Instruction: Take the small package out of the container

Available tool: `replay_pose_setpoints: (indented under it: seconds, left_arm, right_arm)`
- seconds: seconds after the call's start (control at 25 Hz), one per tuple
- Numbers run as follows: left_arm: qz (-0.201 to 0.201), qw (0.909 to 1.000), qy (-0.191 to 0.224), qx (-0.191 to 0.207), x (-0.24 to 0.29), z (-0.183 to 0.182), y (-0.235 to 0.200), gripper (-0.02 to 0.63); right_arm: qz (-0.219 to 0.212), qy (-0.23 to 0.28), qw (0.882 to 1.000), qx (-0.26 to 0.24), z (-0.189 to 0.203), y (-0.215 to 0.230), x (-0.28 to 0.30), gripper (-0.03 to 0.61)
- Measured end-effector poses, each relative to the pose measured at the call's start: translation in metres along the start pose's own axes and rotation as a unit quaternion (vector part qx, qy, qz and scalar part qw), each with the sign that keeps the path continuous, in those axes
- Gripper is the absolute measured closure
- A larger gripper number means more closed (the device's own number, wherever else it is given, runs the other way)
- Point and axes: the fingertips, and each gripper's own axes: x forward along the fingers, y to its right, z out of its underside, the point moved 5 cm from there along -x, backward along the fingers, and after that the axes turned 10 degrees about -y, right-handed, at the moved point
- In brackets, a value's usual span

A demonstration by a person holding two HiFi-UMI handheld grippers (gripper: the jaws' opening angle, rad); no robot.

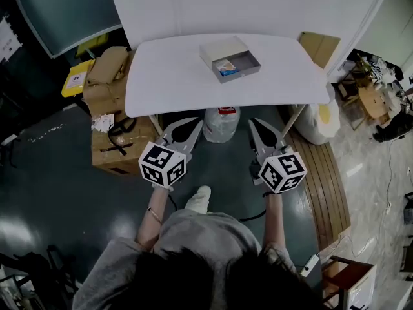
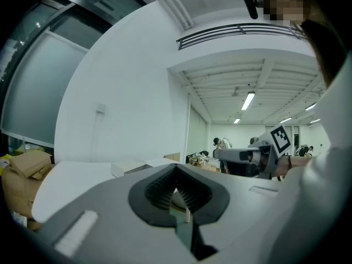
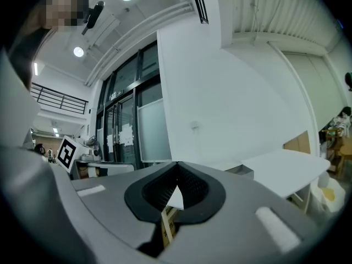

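Showing only overhead, small package [image 1: 226, 68] in container [image 1: 255, 59], left tool [image 1: 194, 121] and right tool [image 1: 254, 122] clenched empty

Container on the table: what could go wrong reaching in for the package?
The package lies flat by a wall of the container, so jaws may catch that wall instead. Nothing holds the container, so a nudge might slide it across the table. The left gripper and right gripper are shut and must open first.

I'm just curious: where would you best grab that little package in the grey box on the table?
Probably from above. The package lies flat inside the box, whose walls block any sideways approach. Pinch its right edge, next to the bare stretch of box floor, where there is room to get in.
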Motion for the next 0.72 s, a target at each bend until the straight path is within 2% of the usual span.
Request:
replay_pose_setpoints:
  seconds: [0.28, 0.72]
  left_arm:
    - [0.004, 0.9999, -0.007, -0.014, 0.028, 0.003, -0.029, 0.627]
    - [0.033, 0.9994, -0.007, -0.011, 0.092, -0.018, -0.069, 0.627]
  right_arm:
    - [0.004, 0.0, 1.0, -0.001, 0.002, 0.02, 0.029, 0.568]
    - [0.017, 0.004, 1.0, -0.002, -0.015, 0.059, 0.081, 0.568]
